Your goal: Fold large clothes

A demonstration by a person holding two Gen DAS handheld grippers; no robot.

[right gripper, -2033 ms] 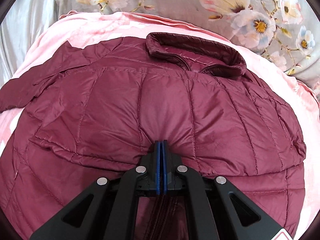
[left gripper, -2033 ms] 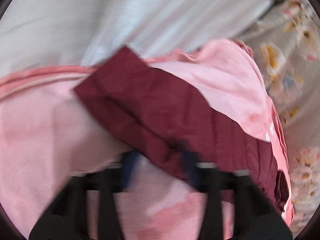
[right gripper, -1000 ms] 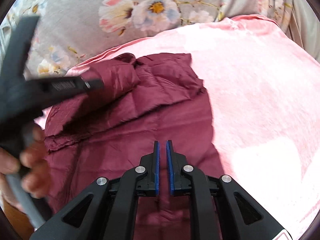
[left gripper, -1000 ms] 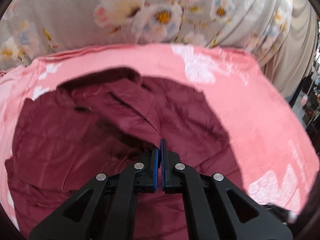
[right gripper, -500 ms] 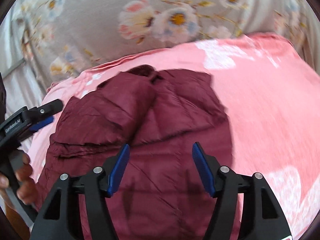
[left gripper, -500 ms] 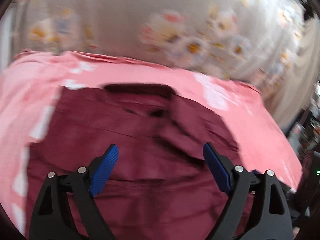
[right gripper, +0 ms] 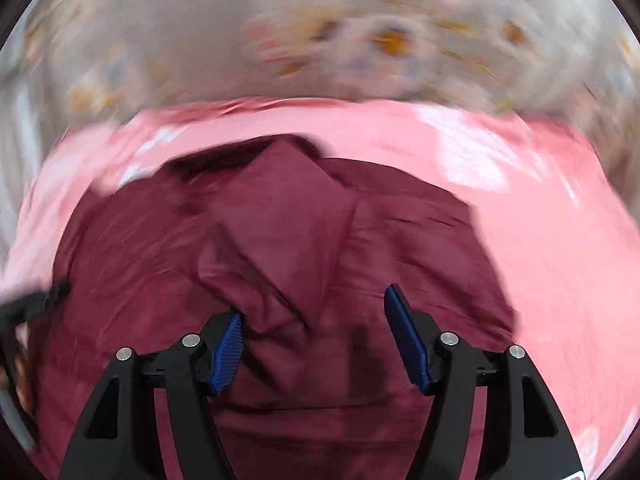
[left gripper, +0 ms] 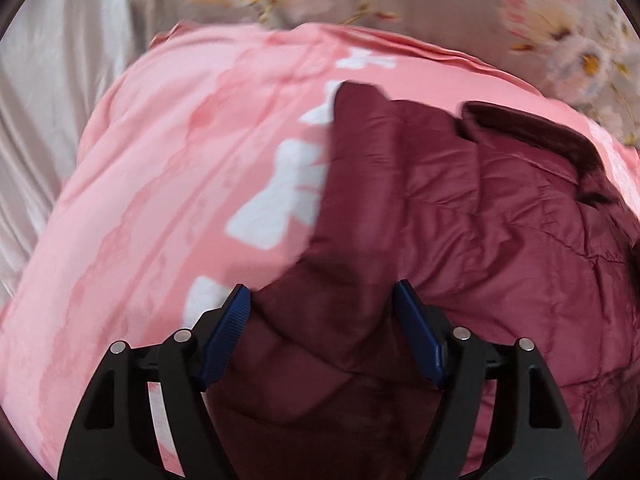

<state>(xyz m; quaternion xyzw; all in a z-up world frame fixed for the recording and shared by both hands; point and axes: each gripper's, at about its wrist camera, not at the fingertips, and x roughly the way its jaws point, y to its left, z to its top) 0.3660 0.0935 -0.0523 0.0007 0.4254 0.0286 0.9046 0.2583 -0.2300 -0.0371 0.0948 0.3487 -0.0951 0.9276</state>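
Note:
A maroon quilted jacket (left gripper: 500, 232) lies on a pink blanket (left gripper: 168, 184), collar (left gripper: 528, 128) at the far right, with one sleeve (right gripper: 280, 216) folded across its body. My left gripper (left gripper: 322, 304) is open, its blue pads straddling the jacket's left edge just above the fabric. My right gripper (right gripper: 314, 310) is open over the jacket's (right gripper: 400, 240) lower middle; its left pad sits next to a raised fold. The right view is blurred by motion.
Grey floral bedding (left gripper: 560, 32) lies behind the pink blanket (right gripper: 560, 240). A pale satin sheet (left gripper: 52, 80) is at the far left. The left gripper's black frame (right gripper: 28, 308) and a hand show at the right view's left edge.
Both grippers opened about half a second ago, letting go of the jacket. The left gripper has since swung left to the jacket's left edge; the right gripper moved in closer over it.

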